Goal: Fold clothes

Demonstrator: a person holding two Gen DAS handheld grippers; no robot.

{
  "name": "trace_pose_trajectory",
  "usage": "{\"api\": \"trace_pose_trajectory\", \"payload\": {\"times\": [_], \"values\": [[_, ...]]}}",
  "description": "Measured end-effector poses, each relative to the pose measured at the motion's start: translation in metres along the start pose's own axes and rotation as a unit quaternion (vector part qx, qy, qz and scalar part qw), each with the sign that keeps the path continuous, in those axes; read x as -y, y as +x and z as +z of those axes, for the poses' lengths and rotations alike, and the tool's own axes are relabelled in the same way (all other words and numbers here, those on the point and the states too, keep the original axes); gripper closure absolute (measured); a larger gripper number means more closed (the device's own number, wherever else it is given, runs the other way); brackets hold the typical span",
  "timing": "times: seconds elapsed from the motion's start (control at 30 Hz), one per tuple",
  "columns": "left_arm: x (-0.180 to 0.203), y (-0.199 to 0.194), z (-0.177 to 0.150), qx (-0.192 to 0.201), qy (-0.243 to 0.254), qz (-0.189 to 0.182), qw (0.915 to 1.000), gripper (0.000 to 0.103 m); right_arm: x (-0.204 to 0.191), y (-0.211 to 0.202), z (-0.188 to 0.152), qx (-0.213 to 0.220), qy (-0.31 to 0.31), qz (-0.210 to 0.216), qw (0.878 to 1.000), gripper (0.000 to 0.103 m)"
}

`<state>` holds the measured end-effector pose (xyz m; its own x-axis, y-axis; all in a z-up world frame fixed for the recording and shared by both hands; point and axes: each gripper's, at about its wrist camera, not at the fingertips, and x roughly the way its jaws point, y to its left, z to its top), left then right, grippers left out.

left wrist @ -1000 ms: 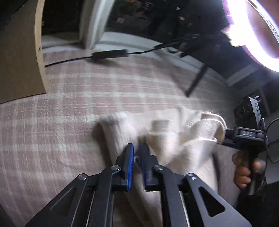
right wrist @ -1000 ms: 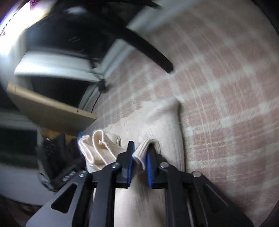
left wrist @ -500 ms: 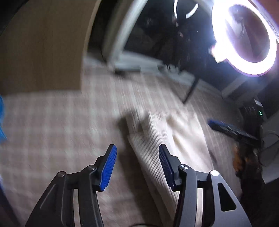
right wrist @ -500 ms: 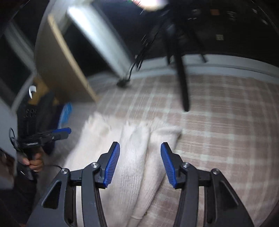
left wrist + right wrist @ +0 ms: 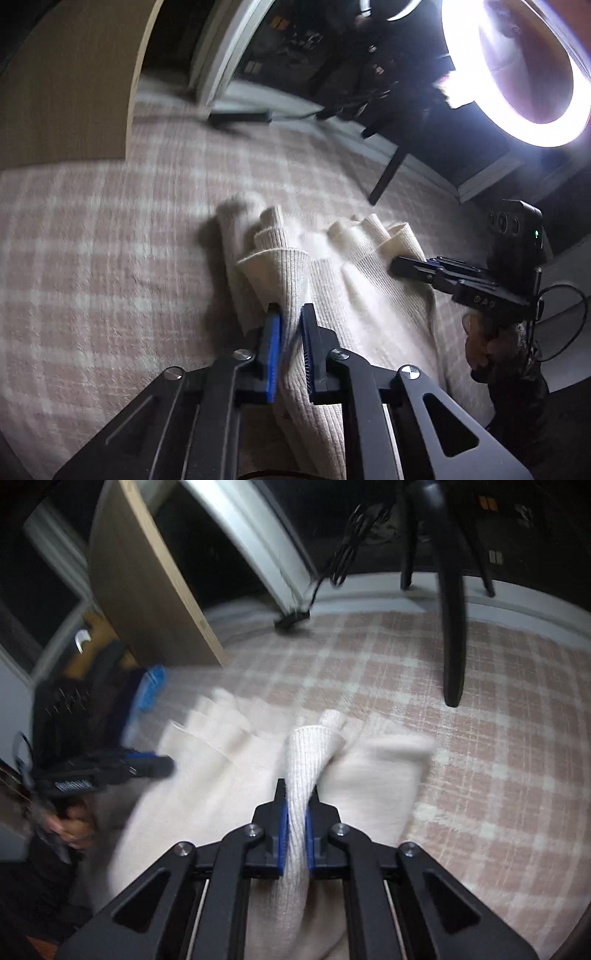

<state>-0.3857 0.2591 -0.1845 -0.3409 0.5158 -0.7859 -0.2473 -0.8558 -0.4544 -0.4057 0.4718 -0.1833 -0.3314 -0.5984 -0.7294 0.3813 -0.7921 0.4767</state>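
A cream ribbed knit sweater (image 5: 369, 295) lies bunched lengthwise on the pink plaid blanket (image 5: 92, 240). My left gripper (image 5: 290, 310) has a raised fold of the sweater's left edge between its blue pads, and its jaws are closing on it. In the right wrist view my right gripper (image 5: 297, 790) is shut on a rolled ridge of the sweater (image 5: 384, 775) near its middle. The right gripper (image 5: 399, 264) also shows in the left wrist view, lying against the sweater's right side, held by a hand (image 5: 484, 343). The left gripper (image 5: 162, 766) appears blurred at the sweater's left.
A bright ring light (image 5: 517, 74) stands at the back right, with a black tripod leg (image 5: 452, 627) planted on the blanket. A wooden panel (image 5: 147, 602) leans at the back left. A black cable and power brick (image 5: 240, 117) lie along the far edge. A blue object (image 5: 151, 686) sits beside the panel.
Both grippers let go of the sweater, opened wide, then closed again on new folds of it. The right gripper's view rolled upright and rose.
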Motion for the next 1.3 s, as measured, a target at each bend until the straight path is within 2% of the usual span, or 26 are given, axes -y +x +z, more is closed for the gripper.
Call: {"api": "trace_pose_trajectory", "payload": {"times": [0.1,0.17,0.23,0.3,0.33,0.4,0.43,0.47,0.5,0.53,0.57,0.63,0.67,0.77,0.9,0.97,1.0,1.07,1.1,1.13,1.2,1.3], "values": [[0.021,-0.012,0.006,0.021,0.053,0.021,0.9982,0.098,-0.003,-0.026,-0.001,0.035,0.009,0.003,0.999,0.096],[0.025,-0.005,0.015,0.026,0.076,0.043,0.9959,0.098,0.003,-0.034,0.0,0.043,0.017,-0.001,0.999,0.096],[0.013,0.018,0.02,0.006,0.066,0.069,0.9955,0.098,0.015,-0.021,0.001,0.026,0.023,-0.015,0.999,0.096],[-0.001,0.041,0.022,-0.017,0.051,0.099,0.9937,0.095,0.023,0.0,0.001,-0.005,0.015,-0.056,0.998,0.096],[-0.005,0.041,0.022,-0.016,0.046,0.096,0.9942,0.095,0.025,0.009,0.0,-0.02,0.009,-0.08,0.997,0.095],[-0.012,0.042,0.022,-0.015,0.036,0.091,0.995,0.082,0.02,0.008,0.0,-0.015,0.001,-0.091,0.996,0.094],[-0.013,0.037,0.022,-0.015,0.035,0.096,0.9946,0.077,0.016,0.004,0.001,-0.011,-0.007,-0.109,0.994,0.089],[-0.014,0.032,0.023,-0.015,0.032,0.102,0.9942,0.065,0.012,0.001,0.001,-0.007,-0.015,-0.127,0.992,0.084],[-0.015,0.026,0.024,-0.011,0.025,0.103,0.9943,0.058,0.01,-0.003,0.002,-0.007,-0.015,-0.147,0.989,0.067],[-0.017,0.021,0.025,-0.007,0.018,0.099,0.9949,0.057,0.01,-0.007,0.003,-0.009,-0.006,-0.155,0.988,0.046],[-0.017,0.018,0.026,-0.004,0.013,0.088,0.9961,0.053,0.01,-0.011,0.004,-0.01,0.003,-0.163,0.987,0.039],[-0.017,0.014,0.028,0.002,0.004,0.068,0.9977,0.039,0.014,-0.021,0.006,0.006,0.025,-0.137,0.99,0.035],[-0.015,0.017,0.029,0.0,0.006,0.073,0.9973,0.034,0.016,-0.021,0.008,0.01,0.036,-0.13,0.991,0.035],[-0.01,0.037,0.033,-0.022,0.019,0.086,0.9959,0.033,0.027,-0.007,0.015,-0.006,0.057,-0.117,0.991,0.033],[-0.006,0.069,0.038,-0.051,0.041,0.095,0.9933,0.03,0.04,0.023,0.017,-0.037,0.048,-0.14,0.988,0.031],[-0.005,0.073,0.043,-0.044,0.051,0.093,0.9933,0.031,0.043,0.023,0.017,-0.014,0.039,-0.115,0.992,0.03],[-0.004,0.077,0.046,-0.043,0.056,0.091,0.9934,0.037,0.045,0.024,0.017,-0.006,0.036,-0.102,0.994,0.029],[-0.003,0.083,0.048,-0.039,0.065,0.072,0.9945,0.049,0.048,0.026,0.018,0.009,0.031,-0.075,0.997,0.033],[-0.002,0.084,0.048,-0.037,0.069,0.06,0.9951,0.07,0.051,0.029,0.018,0.007,0.04,-0.041,0.998,0.065],[-0.001,0.085,0.049,-0.036,0.072,0.049,0.9956,0.074,0.054,0.032,0.018,0.005,0.048,-0.008,0.999,0.086],[0.001,0.081,0.048,-0.035,0.069,0.037,0.9963,0.083,0.057,0.03,0.017,0.013,0.067,0.018,0.997,0.087],[0.006,0.061,0.05,-0.024,0.058,0.011,0.998,0.085,0.038,0.009,0.018,0.036,0.041,0.026,0.998,0.087]]}}
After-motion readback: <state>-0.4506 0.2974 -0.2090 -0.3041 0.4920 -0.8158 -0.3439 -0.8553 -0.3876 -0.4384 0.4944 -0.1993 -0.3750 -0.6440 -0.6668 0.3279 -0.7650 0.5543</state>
